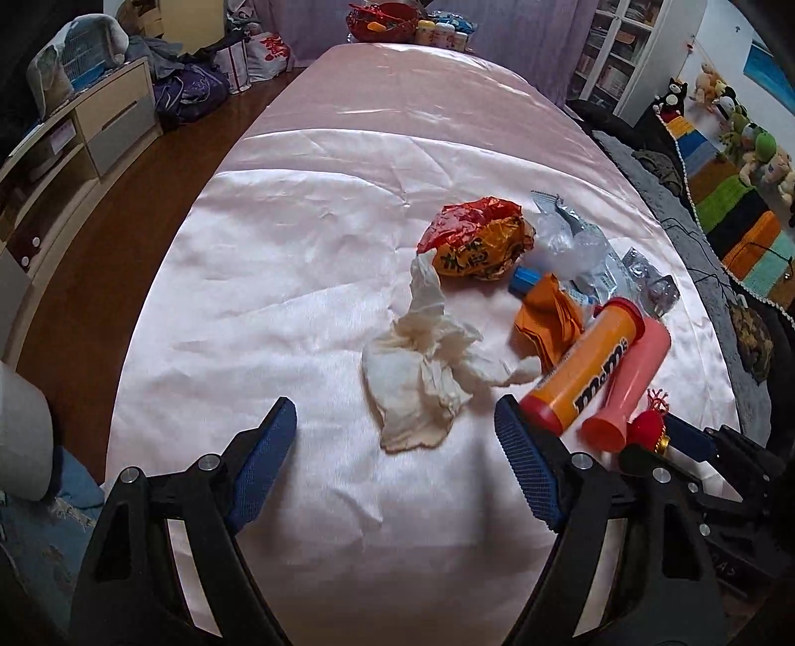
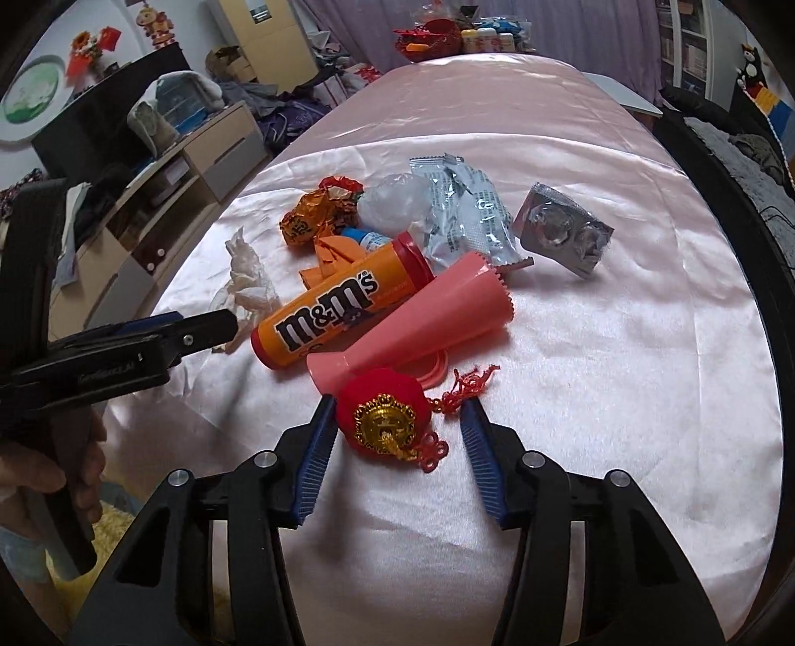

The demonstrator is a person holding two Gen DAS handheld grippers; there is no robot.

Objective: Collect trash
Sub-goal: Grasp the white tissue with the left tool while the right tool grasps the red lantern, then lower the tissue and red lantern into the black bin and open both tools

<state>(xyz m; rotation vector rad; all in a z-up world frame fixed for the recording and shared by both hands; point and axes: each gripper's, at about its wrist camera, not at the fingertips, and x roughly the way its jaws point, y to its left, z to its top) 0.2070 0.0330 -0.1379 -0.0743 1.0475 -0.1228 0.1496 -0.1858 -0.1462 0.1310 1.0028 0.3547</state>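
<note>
A pile of trash lies on a pink satin table. A crumpled white tissue lies just ahead of my open, empty left gripper. Beside it are an orange M&M's tube, a pink cone, a crumpled red-orange wrapper and orange paper. My right gripper is open around a red lantern ornament with a gold medallion, its left finger touching or nearly touching it. The tube, cone, silver wrapper and blister pack lie beyond.
A low cabinet and wood floor are to the left. Bottles and a red basket stand at the table's far end. A striped blanket with stuffed toys is on the right. A white roll sits near left.
</note>
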